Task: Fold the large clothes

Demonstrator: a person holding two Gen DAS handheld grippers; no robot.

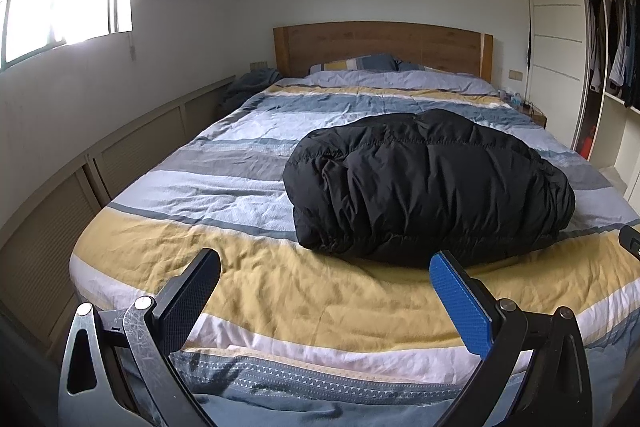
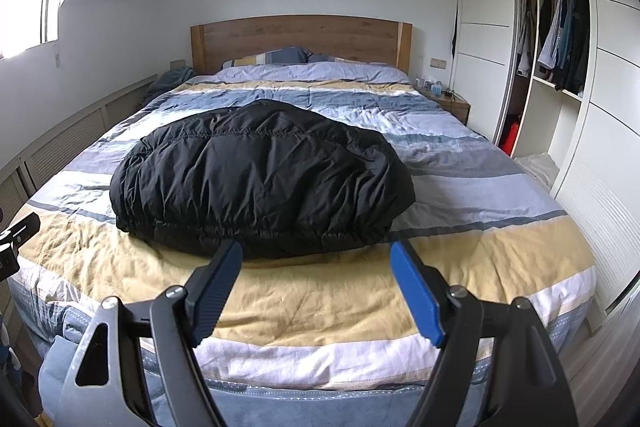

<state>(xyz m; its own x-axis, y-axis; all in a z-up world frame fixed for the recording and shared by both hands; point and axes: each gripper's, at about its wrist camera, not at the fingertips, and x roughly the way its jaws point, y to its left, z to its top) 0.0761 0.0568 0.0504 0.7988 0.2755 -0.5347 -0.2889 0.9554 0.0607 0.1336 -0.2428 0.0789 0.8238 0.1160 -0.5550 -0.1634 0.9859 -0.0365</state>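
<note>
1. A black puffer coat (image 1: 428,187) lay folded into a thick bundle on the bed (image 1: 280,287), nearer the foot edge than the headboard (image 1: 380,47), its elastic hem facing the foot.
2. In the left wrist view the bundle sat toward the bed's right side; in the right wrist view (image 2: 264,183) it sat left of centre.
3. The left claw (image 1: 324,291) hung above the foot edge of the bed with its fingers spread wide, holding nothing and clear of the coat.
4. The right claw (image 2: 316,287) was likewise wide open and empty, just short of the coat's near hem.
5. Striped bedding in yellow, blue, grey and white covered the bed, with pillows (image 2: 280,57) against the headboard.
6. An open wardrobe (image 2: 560,39) with hanging clothes stood beyond the bed's right edge.
</note>
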